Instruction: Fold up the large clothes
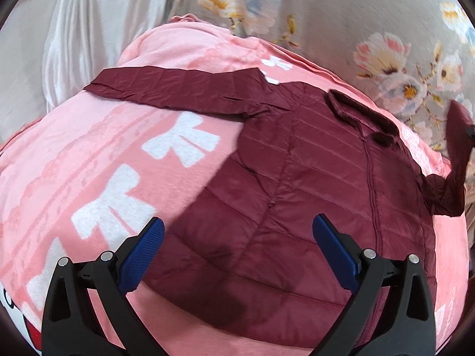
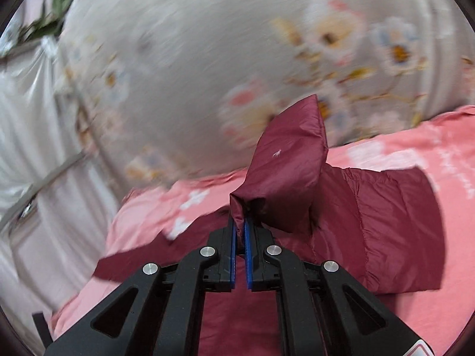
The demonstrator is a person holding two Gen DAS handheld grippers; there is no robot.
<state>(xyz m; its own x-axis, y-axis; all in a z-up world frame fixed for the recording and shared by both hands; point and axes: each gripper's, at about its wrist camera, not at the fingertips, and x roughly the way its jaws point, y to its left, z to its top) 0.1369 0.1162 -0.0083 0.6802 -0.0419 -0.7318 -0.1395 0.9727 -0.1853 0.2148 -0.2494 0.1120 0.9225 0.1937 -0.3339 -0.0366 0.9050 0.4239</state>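
Pinching the lifted sleeve end (image 2: pixel 285 172), the right claw (image 2: pixel 240 225) is risking a slip on slick fabric. The maroon jacket (image 1: pixel 297 178) is lying flat on the pink blanket (image 1: pixel 89 154); the left claw (image 1: pixel 237 234) is hovering spread above its hem, gripping nothing.

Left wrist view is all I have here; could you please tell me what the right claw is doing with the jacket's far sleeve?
Observer: The right claw is shut on the sleeve of the maroon jacket, lifting it off the pink blanket.
Operator: Thank you. Where exactly does it grip?
Observer: At a bunched fold near the sleeve's end; the rest of that end stands up above the claw.
Operator: And behind it?
Observer: A blurred floral bedsheet.
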